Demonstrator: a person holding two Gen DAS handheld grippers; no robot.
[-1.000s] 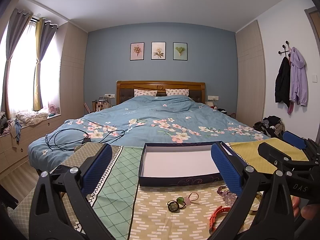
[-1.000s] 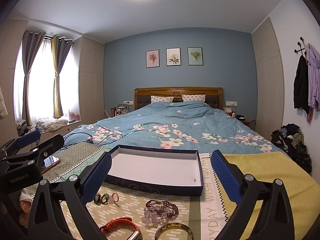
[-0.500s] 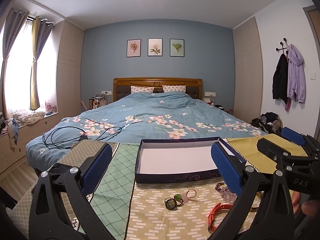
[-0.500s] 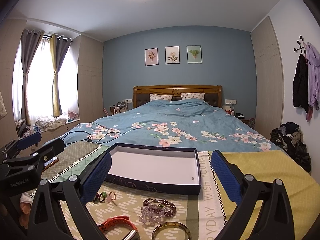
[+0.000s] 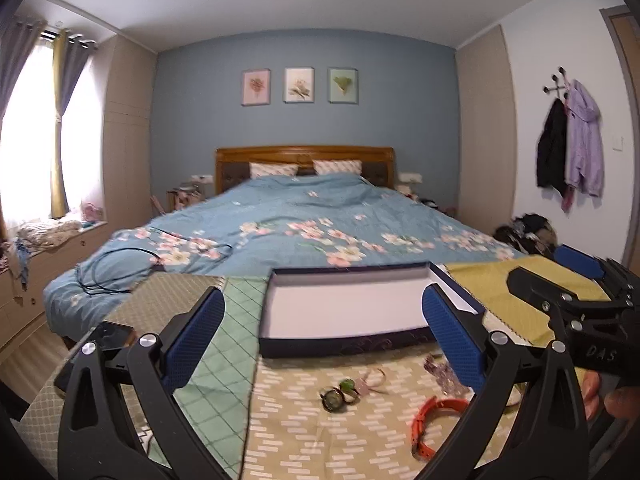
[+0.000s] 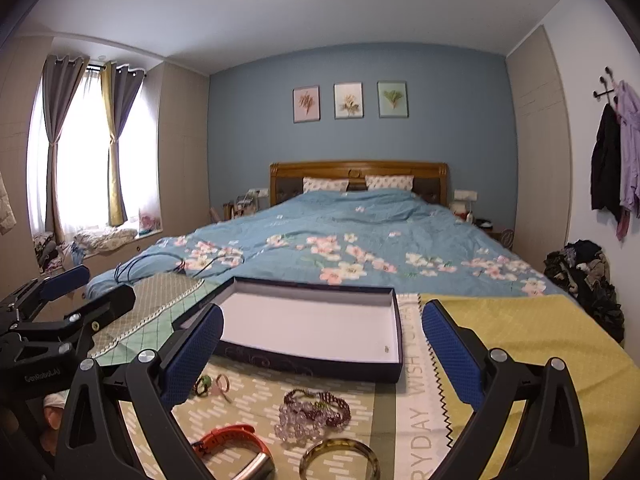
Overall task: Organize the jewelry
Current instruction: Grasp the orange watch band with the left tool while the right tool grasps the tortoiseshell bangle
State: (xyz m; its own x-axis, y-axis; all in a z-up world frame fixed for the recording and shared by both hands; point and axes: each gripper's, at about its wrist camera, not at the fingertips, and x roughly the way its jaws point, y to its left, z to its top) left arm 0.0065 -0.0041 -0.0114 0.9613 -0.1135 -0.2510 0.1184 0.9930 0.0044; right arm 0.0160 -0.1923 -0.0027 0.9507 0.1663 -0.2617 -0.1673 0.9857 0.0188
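Two wide-spread claws above jewelry

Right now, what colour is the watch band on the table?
Orange-red; the watch band shows best in the right wrist view.

Black hand-held gripper, blue textured pads, silver screws.

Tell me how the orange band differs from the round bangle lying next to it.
The orange band is bright orange, with a silver piece at one end; the bangle is mottled olive-brown. The band curves open with loose ends; the bangle is a closed ring. The band lies left of the bangle in the right wrist view. Both rest flat on the patterned cloth, outside the box.
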